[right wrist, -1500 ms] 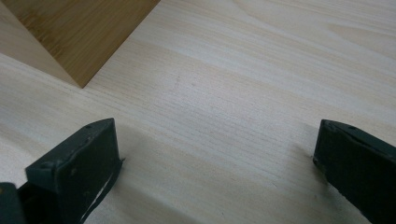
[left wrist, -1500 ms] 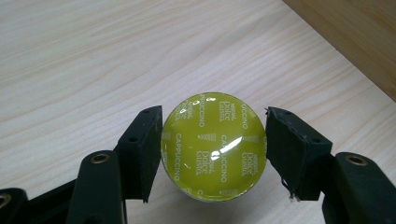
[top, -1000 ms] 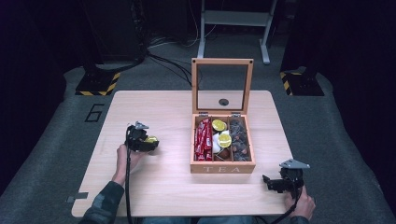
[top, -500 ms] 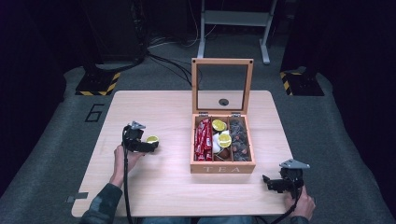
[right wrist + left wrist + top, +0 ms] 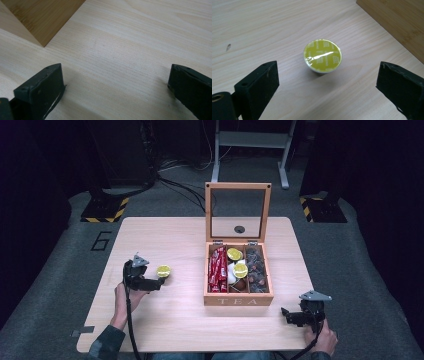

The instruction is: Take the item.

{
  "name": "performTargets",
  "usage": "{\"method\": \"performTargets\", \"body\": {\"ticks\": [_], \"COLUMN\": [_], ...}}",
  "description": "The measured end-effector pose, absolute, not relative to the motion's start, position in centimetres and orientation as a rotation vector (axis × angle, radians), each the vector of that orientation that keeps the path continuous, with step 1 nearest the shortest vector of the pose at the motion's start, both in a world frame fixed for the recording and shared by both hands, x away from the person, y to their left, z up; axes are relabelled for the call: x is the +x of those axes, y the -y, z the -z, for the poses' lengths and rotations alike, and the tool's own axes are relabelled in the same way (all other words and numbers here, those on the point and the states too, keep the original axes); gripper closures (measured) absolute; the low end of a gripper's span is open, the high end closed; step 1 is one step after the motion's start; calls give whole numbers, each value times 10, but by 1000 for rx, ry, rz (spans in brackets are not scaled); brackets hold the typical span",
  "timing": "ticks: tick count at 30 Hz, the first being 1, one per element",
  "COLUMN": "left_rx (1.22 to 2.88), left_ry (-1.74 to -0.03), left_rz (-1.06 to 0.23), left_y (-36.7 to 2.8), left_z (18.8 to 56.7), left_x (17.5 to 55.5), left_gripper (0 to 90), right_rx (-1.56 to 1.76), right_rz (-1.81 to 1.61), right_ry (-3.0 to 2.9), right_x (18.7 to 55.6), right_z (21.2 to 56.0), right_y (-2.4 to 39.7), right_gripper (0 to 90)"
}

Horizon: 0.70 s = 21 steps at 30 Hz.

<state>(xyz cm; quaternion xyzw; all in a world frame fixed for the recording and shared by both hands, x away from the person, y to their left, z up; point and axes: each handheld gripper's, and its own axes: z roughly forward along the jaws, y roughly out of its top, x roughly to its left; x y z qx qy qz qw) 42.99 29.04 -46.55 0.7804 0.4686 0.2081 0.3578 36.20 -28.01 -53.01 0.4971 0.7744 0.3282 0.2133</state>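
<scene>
Tea box sits right of centre on the table, lid raised; red packets left, yellow-topped capsules in the middle, dark ones right. Another yellow capsule stands on bare wood between the left gripper's spread jaws, untouched. Right gripper, jaws spread, rests near the box's corner.
</scene>
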Motion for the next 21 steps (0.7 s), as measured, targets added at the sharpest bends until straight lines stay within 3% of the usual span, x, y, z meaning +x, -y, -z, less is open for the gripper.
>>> {"method": "performTargets", "body": {"ticks": [21], "left_rx": [2043], "left_ry": [-1202], "left_rz": [-607], "left_y": [-312], "left_z": [488], "left_x": [372], "left_gripper": [1], "right_rx": [1381], "right_rz": [-911], "right_ry": [-2149], "right_x": [362], "right_z": [530], "right_y": [280], "right_gripper": [0]}}
